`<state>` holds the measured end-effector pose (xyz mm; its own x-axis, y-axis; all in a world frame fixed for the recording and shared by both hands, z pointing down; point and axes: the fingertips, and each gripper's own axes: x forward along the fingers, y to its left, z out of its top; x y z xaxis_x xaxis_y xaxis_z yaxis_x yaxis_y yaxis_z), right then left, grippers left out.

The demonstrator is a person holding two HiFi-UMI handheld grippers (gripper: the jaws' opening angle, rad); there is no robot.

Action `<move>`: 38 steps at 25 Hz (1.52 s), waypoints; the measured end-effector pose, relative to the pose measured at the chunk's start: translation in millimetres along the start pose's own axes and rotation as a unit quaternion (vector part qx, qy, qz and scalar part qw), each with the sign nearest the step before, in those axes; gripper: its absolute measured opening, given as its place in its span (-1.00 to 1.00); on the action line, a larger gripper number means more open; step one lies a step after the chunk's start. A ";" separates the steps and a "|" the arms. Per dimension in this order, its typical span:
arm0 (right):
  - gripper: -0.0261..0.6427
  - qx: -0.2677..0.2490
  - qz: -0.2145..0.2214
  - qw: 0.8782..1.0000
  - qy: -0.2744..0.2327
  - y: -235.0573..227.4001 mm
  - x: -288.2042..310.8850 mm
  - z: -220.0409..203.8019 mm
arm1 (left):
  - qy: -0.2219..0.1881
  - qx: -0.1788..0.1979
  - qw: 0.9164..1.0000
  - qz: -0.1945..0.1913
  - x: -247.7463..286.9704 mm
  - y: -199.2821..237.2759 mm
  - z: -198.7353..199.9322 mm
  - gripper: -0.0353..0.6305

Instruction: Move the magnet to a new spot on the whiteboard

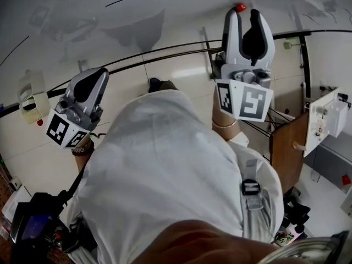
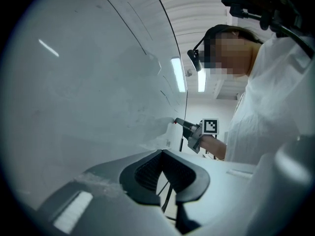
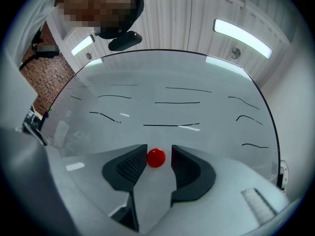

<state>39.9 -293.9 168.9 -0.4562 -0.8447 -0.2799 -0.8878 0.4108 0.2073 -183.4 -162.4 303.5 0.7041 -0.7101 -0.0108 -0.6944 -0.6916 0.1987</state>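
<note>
Up close, the right gripper [image 3: 159, 154] is open, its ribbed black pads on either side of the small round red magnet [image 3: 156, 158]; the left pad is almost on it and the right pad stands a little clear. That magnet sits on the glossy white whiteboard [image 3: 167, 73], below several short black pen strokes [image 3: 171, 125] that are lines, not letters. Black-and-white square markers cover the gripper's cube [image 1: 242, 99]. Well apart, the left gripper [image 2: 165, 173] is closed and empty beside the board.

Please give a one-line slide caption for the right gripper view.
Right gripper, jaws apart, brackets the red magnet on the whiteboard, not yet clamped.
</note>
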 end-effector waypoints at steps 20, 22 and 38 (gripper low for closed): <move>-0.48 0.048 -0.011 0.997 0.058 59.7 -120.8 -0.9 | 0.025 -0.011 0.997 -0.072 -45.2 -59.8 -36.7 -0.88; -0.48 0.052 -0.002 0.997 0.049 61.6 -127.5 3.4 | 0.029 -0.002 0.997 -0.066 -46.1 -67.3 -36.3 -0.88; -0.48 0.068 0.114 0.989 0.057 46.2 -251.1 15.5 | 0.024 0.060 0.998 -0.015 -13.1 -202.7 -56.2 -0.88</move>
<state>112.5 -57.5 234.3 -0.6433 -0.7543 -0.1309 -0.7656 0.6316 0.1227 -43.6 -5.5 318.5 0.7287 -0.6841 0.0317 -0.6841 -0.7250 0.0802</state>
